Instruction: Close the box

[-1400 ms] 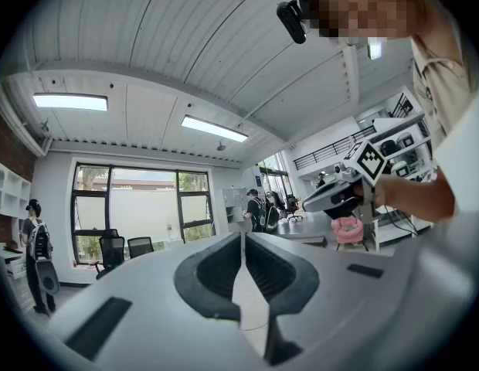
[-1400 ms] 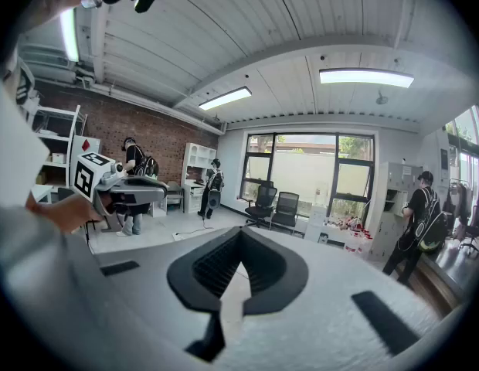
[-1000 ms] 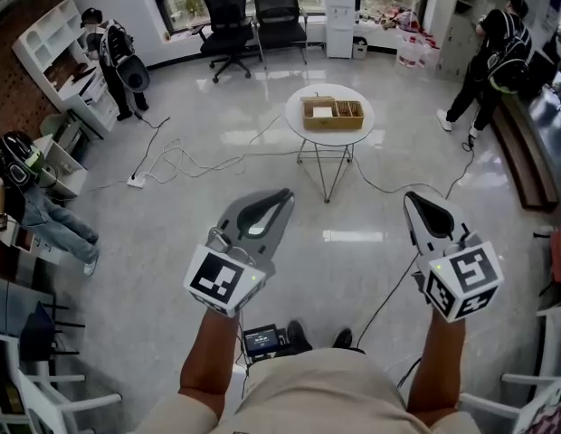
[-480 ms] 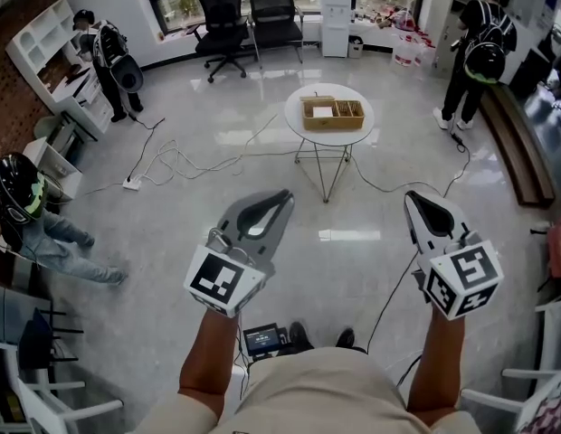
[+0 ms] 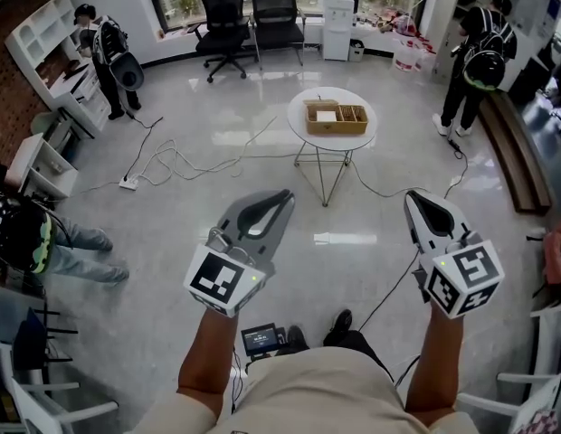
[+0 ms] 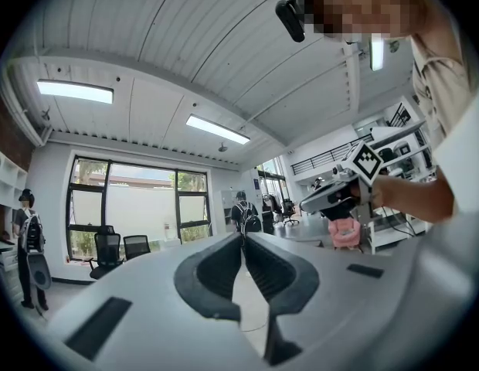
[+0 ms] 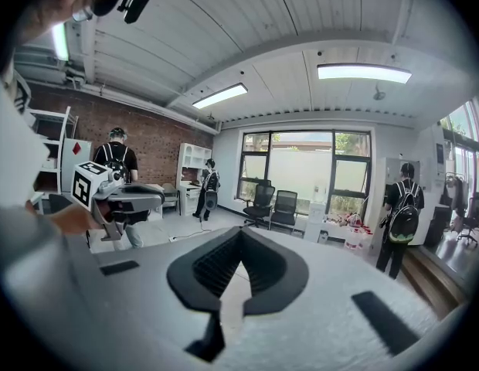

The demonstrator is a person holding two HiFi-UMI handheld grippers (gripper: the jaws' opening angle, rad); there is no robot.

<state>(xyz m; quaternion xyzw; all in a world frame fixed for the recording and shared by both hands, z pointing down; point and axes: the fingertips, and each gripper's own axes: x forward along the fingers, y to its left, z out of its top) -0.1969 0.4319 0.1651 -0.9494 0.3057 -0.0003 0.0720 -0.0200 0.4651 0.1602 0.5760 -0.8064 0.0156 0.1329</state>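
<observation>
surface (image 5: 301, 132): round white table on thin metal legs, mid-room, well ahead of both hand-held grippers.
wooden box (image 5: 334, 117): on the middle of the surface, top open, inner dividers visible, a pale item in its left part.
left hand-held gripper (image 5: 282, 195): raised over the floor, well apart from the box, jaws pressed together, nothing between them.
right hand-held gripper (image 5: 413, 199): level with the left, also far from the box, jaws closed tip to tip, empty.
floor (image 5: 172, 251): glossy grey tile, reflecting ceiling lights.
cables (image 5: 185, 159): loose loops on the floor left of the surface, running to a power strip (image 5: 134, 183).
office chairs (image 5: 228, 21): two black ones, side by side before the windows (image 7: 301, 165).
white cabinet (image 5: 337, 12): just right of the chairs.
white shelving (image 5: 45, 39): along the left wall.
brick wall (image 7: 143, 141): on the left side.
bench (image 5: 520, 156): along the right edge.
people: one by the shelving (image 5: 104, 48), one at far right (image 5: 478, 61), one low at left (image 5: 32, 238).
</observation>
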